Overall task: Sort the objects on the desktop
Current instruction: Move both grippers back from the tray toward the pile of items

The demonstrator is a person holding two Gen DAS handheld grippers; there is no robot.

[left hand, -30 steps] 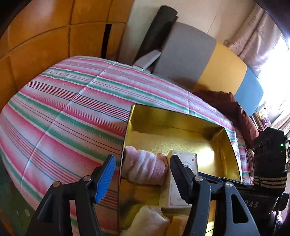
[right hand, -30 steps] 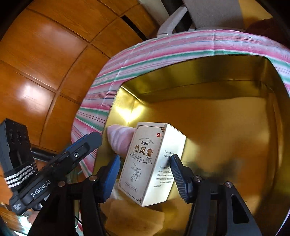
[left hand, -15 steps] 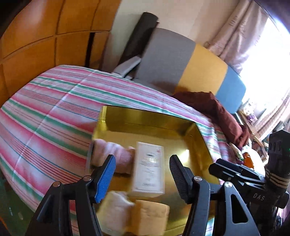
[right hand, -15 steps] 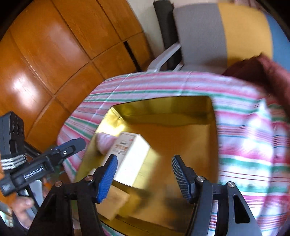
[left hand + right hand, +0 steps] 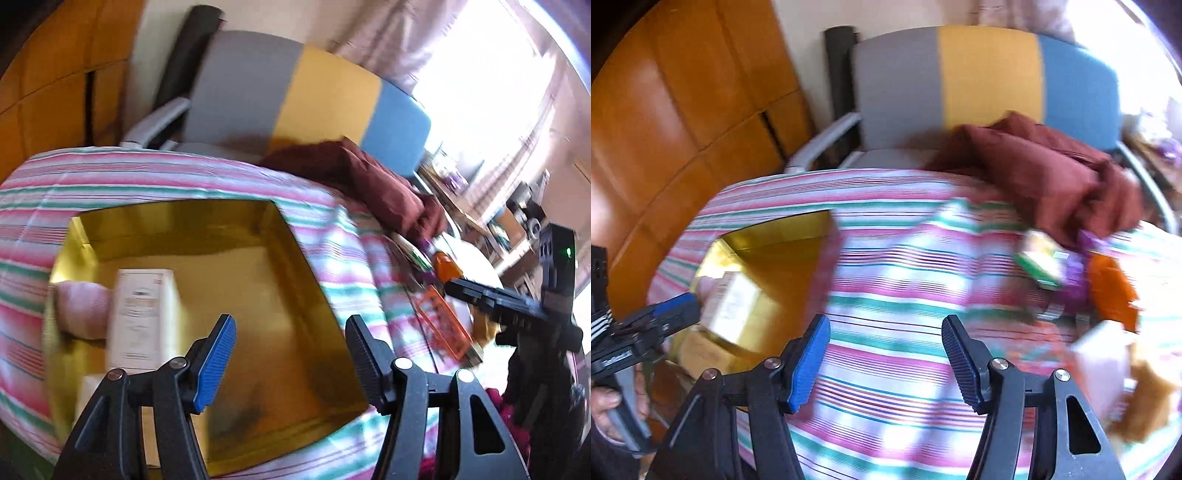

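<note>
We are holding both grippers wide apart and empty: the left gripper (image 5: pixel 290 354) over the gold tray (image 5: pixel 295 373), where the white box (image 5: pixel 142 317) is lying beside a pink roll (image 5: pixel 83 310); the right gripper (image 5: pixel 884 360) is facing unsorted items (image 5: pixel 1041 266) on the striped cloth (image 5: pixel 905 295), likely seeking the next piece.

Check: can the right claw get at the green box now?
Probably yes. The right claw is open and empty, and the green box lies exposed on the striped cloth, nothing between them.

Tray (image 5: pixel 288 236) on table L side; carton (image 5: pixel 142 314) in it, roll (image 5: pixel 79 308) at carton's L; cloth (image 5: pixel 1045 173) behind-R.
</note>
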